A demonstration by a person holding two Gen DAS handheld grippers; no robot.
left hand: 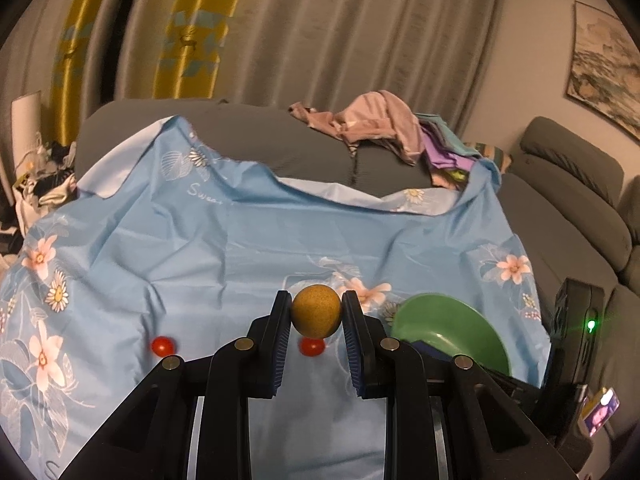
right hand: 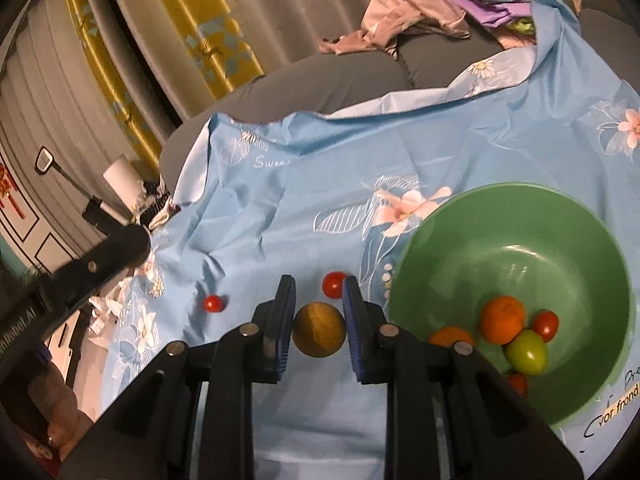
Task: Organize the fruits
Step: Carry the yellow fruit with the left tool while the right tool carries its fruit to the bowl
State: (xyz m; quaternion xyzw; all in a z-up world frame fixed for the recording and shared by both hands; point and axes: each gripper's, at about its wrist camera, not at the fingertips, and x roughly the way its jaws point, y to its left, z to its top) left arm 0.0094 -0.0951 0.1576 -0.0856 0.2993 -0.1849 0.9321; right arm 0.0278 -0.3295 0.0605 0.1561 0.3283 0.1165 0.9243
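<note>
My left gripper [left hand: 316,296] is shut on a round tan speckled fruit [left hand: 316,314], held above the blue floral cloth [left hand: 224,240]. My right gripper [right hand: 319,282] is shut on a similar brown-yellow round fruit [right hand: 319,330]. Two red cherry tomatoes lie on the cloth: one to the left [left hand: 163,346] [right hand: 213,303], the other just ahead of the fingers [left hand: 312,347] [right hand: 334,284]. The green bowl [right hand: 520,220] [left hand: 448,320] sits to the right and holds two orange fruits [right hand: 502,320], a red tomato [right hand: 546,325] and a green tomato [right hand: 527,352].
The cloth covers a grey sofa [left hand: 248,128] with a heap of clothes [left hand: 384,124] at the back. Curtains hang behind. The right gripper's black body [left hand: 576,320] rises beside the bowl. In the right wrist view the left gripper's body [right hand: 92,268] crosses the left edge.
</note>
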